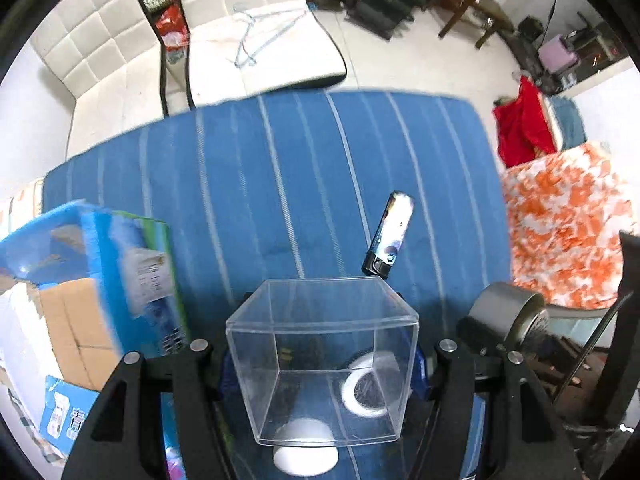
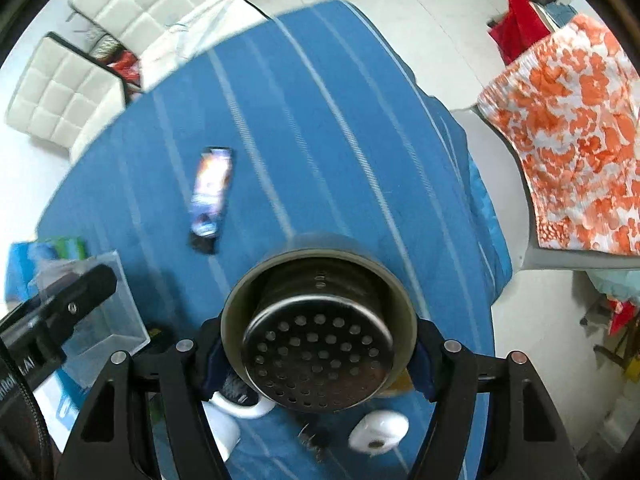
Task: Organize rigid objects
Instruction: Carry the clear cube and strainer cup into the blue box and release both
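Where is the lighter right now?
The lighter lies on the blue striped cloth, just beyond the clear box held in the left tool, to the box's far right.

Hardly any lettering can be read. In the right wrist view, white capitals run along the left gripper's black body (image 2: 24,364) at the frame's left edge; they look like "LAI", with more letters below cut off. The blue carton (image 1: 132,264) carries a white label of fine print, too blurred to read. White characters on a blue flap (image 1: 66,420) below it are likewise illegible. The lighter (image 1: 390,234) shows only a picture.
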`<state>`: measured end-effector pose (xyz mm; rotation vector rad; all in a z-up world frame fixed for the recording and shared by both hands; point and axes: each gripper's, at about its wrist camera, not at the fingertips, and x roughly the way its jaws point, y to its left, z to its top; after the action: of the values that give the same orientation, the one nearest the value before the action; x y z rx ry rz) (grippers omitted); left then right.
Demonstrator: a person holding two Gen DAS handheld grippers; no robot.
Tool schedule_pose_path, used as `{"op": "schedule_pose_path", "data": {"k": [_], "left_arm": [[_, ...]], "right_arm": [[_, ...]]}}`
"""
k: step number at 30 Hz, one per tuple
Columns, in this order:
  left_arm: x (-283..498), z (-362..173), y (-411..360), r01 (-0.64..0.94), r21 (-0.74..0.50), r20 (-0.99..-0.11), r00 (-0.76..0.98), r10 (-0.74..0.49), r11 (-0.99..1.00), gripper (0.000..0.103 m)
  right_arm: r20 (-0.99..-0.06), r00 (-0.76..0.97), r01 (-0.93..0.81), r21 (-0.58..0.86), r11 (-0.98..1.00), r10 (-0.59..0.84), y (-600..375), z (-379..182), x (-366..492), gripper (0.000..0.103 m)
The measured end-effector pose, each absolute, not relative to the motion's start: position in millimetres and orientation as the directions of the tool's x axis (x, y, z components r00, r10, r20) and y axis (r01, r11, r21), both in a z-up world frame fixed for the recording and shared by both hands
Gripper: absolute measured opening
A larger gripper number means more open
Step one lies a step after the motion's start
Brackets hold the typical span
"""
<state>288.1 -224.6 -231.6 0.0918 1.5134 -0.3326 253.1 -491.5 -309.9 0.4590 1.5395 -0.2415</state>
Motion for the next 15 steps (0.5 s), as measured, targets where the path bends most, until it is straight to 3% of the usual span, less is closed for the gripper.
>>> {"op": "schedule_pose_path", "data": {"k": [7, 15], "left_arm": [[306, -166, -161, 0.209, -0.180, -0.972, 0.114, -0.206, 0.961, 0.062], [312, -185, -53, 0.073, -0.166, -0.978, 0.114, -0.173, 0.984, 0.062]], "right_arm": [[-0.972, 0.145, 0.311, 0.221, 0.925, 0.183, -421, -233, 240, 0.073], [-0.952, 0.187, 0.128, 0.269, 0.955, 0.243, -272, -197, 254, 0.073]]}}
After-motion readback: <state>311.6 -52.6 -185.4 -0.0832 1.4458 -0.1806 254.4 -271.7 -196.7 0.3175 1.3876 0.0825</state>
